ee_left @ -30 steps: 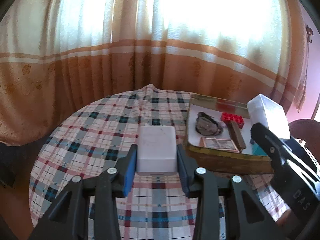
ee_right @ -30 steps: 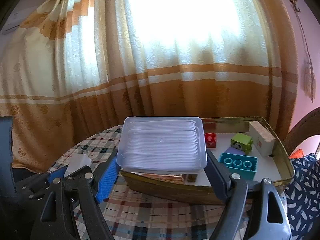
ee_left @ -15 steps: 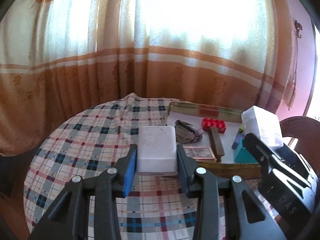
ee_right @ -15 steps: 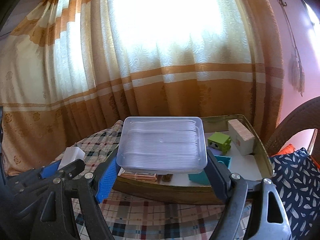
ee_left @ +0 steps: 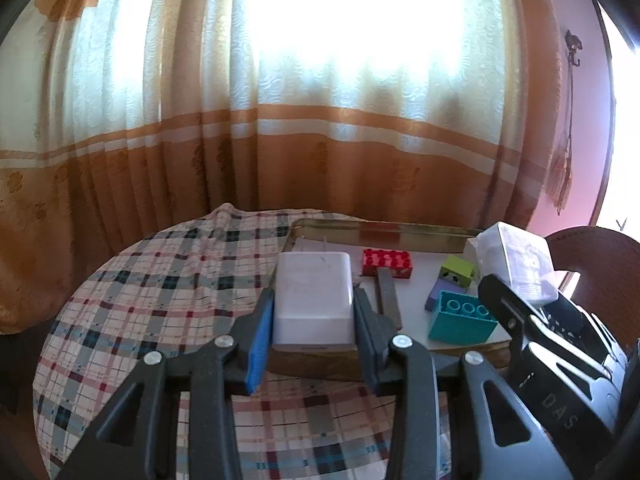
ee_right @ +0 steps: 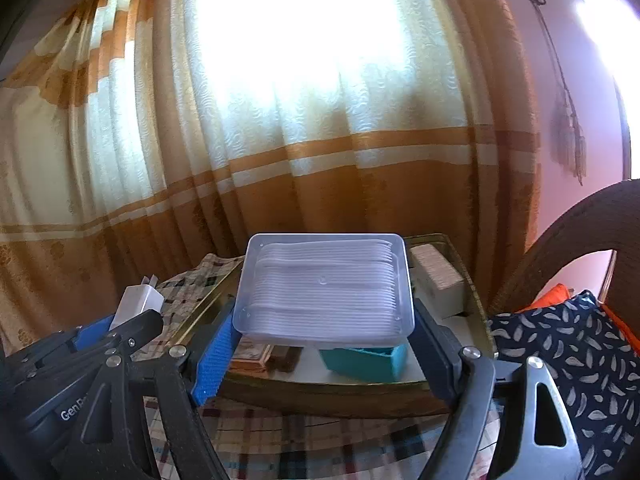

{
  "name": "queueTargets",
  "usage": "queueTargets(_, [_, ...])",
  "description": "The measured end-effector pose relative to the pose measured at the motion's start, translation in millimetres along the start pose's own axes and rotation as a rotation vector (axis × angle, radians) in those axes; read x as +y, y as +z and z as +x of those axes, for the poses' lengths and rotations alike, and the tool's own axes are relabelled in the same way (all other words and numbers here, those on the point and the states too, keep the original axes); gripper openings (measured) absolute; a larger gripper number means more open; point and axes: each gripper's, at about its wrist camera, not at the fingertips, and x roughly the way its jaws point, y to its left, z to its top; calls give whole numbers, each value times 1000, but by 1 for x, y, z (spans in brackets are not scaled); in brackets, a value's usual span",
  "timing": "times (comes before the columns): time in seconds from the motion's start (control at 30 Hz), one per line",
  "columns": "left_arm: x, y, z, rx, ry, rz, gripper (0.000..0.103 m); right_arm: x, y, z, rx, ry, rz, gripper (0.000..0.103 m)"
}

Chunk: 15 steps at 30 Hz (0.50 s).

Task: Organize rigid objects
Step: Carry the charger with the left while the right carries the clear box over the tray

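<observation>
My left gripper is shut on a white charger block and holds it over the left end of the gold-rimmed tray. My right gripper is shut on a clear plastic box of white cutlery, held above the tray's near side. In the tray lie a red brick, a brown bar, a teal brick, a green block and a pale wooden block. The charger also shows in the right wrist view.
The round table has a plaid cloth. Orange and white curtains hang close behind it. A brown chair back and a dark feather-print cushion stand at the right.
Both grippers have swung to the right with their loads. The charger has come from over the cloth to over the tray's left end. The cutlery box has shifted along the tray.
</observation>
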Motion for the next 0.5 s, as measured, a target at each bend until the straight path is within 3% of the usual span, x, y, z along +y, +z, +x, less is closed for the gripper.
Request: queueTargets(0.5, [-36, 10, 21, 17, -52, 30, 37, -47, 11, 6, -12, -91, 68, 82])
